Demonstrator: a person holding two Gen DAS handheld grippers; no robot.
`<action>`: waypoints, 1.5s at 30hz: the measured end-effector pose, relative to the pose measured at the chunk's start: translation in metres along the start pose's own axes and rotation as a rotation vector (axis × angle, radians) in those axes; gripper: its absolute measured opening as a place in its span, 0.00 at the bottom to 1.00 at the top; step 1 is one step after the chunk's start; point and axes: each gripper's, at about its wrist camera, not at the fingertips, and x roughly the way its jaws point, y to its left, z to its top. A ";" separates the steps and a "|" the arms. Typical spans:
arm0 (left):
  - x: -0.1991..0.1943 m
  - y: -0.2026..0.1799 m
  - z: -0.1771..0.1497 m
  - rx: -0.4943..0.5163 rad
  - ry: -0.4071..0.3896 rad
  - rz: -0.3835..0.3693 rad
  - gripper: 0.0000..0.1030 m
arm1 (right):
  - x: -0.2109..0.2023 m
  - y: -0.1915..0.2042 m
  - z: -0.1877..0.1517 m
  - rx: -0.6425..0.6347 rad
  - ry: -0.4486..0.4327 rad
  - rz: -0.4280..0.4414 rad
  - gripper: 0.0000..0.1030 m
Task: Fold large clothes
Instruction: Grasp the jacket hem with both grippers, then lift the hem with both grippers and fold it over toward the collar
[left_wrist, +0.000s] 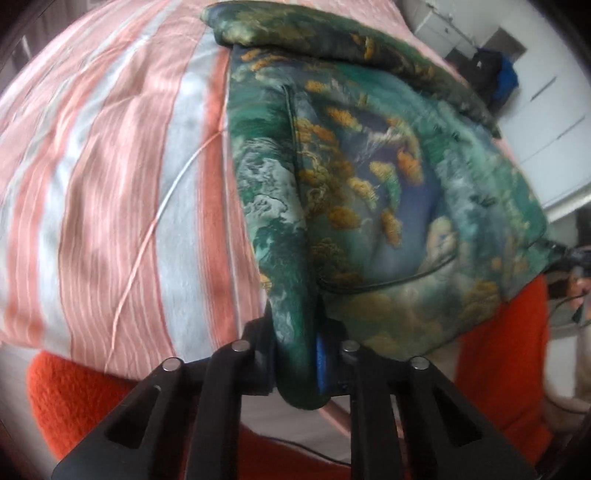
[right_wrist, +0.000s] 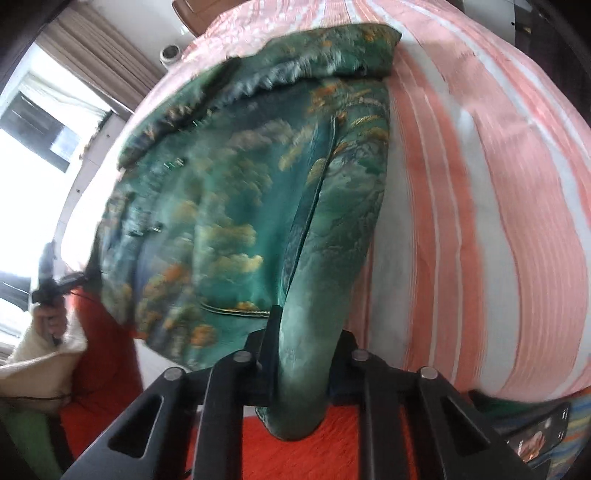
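A large green garment (left_wrist: 369, 192) printed with clouds and orange trees lies spread on a pink-and-white striped bed cover (left_wrist: 110, 177). My left gripper (left_wrist: 295, 354) is shut on a bunched near corner of it. My right gripper (right_wrist: 303, 354) is shut on the other near corner of the garment (right_wrist: 240, 206). The far end of the garment is folded over into a thick band (right_wrist: 325, 55). The other gripper shows small at the garment's edge in each view, the right one (left_wrist: 576, 254) and the left one (right_wrist: 51, 280).
An orange blanket (left_wrist: 74, 398) hangs along the bed's near edge, also seen under the right gripper (right_wrist: 332, 443). A window with curtains (right_wrist: 55, 110) is at the left, white cabinets (left_wrist: 546, 92) at the right. A phone (right_wrist: 535, 435) lies at the lower right.
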 end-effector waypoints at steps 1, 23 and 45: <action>-0.006 0.003 0.000 -0.010 -0.002 -0.021 0.11 | -0.003 0.001 0.000 0.008 0.001 0.008 0.16; -0.084 0.042 0.304 -0.178 -0.394 -0.053 0.94 | -0.040 -0.050 0.292 0.281 -0.519 0.118 0.99; -0.063 -0.046 0.331 0.091 -0.627 0.293 0.08 | -0.020 0.065 0.311 -0.258 -0.603 -0.460 0.15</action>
